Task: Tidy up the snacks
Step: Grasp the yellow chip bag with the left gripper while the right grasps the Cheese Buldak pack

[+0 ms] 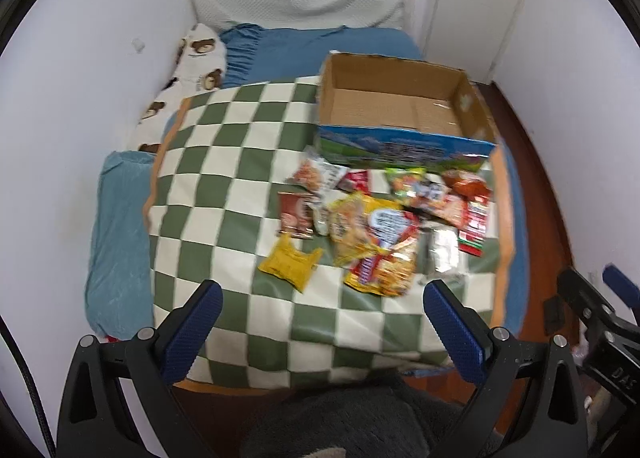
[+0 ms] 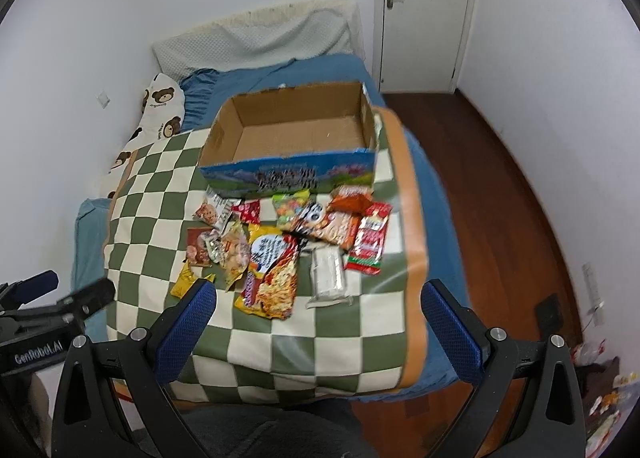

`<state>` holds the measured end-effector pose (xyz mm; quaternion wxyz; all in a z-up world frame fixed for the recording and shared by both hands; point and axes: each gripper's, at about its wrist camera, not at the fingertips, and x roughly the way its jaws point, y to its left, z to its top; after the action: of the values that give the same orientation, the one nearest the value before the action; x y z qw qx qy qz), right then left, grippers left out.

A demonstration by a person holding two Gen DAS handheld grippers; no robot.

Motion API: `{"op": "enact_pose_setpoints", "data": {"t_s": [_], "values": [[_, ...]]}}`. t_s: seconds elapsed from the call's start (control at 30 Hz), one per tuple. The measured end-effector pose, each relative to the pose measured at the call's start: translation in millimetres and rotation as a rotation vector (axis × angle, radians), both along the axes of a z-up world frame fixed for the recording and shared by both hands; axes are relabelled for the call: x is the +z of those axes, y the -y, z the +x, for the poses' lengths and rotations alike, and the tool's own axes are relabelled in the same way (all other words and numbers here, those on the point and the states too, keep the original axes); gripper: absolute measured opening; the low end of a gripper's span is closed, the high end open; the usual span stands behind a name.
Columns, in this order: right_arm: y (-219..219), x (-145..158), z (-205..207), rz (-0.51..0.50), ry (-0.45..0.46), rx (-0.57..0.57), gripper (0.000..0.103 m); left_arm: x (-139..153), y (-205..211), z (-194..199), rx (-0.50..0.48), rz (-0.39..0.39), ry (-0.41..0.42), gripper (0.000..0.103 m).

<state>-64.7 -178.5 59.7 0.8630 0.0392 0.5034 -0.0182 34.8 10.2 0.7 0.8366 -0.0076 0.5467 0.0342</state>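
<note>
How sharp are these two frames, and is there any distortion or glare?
Left wrist view: motion blur smears the snack pile and cardboard box; fingers stay sharp. Right wrist view: similar blur, the blanket's orange edge streaked. Both: fisheye bending, dark corners, no strong glare.

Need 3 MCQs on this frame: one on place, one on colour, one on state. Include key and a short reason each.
1. Where do the snacks lie?
A. inside the box
B. on the blanket, in front of the box
C. on the floor

2. What colours is the blanket?
A. green and cream checks
B. plain red
C. black stripes

3. What state is the left gripper in?
A. shut on a packet
B. open, holding nothing
C. shut, empty

Key: 1 B, the packets sit on the checks at the near wall of the box, whose inside is bare. 2 A, green and cream squares with an orange border. 3 B, its fingers stand wide apart above the blanket with nothing between them.
</note>
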Motion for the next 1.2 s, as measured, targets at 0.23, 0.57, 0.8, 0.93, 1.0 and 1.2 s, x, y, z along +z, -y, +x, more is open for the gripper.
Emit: {"op": "enact_pose_setpoints", "data": {"t_s": [0.23,0.57,0.8,0.93,1.0,1.2], "values": [[-6.8,-90.1,39.9,0.082,-0.109,-0.011,0.103,-64.5,-45.5,34.2,0.096,0.087,-0.074,0.103],[-41.5,-265.7,124.9,0.118,-0.304,-0.055,0.099,-179.7,-107.4,65.7,0.155,0.084,-0.331,0.103],[-62.0,-323.2,157.6,0.118,-0.370,-0.105,0.092,-247.3,-137.3,85.7,0.340,-0.309,-0.494,0.103],[-65.5,-342.8,165.7,0.142,-0.393,-0.123,0.090,-284.9,-151.9,94.3,0.459,-0.495,-0.541,0.089],[-68.1,-346.7,168.2,0.141,-0.395,-0.122,0.087,-298.8,-156.6,97.9,0.509,-0.575,-0.543,0.081],[-77.7,-351.0,173.3,0.125,-0.401,-0.093,0.083,-304.0,-142.4,112.1,0.416,-0.475,-0.487,0.069]]}}
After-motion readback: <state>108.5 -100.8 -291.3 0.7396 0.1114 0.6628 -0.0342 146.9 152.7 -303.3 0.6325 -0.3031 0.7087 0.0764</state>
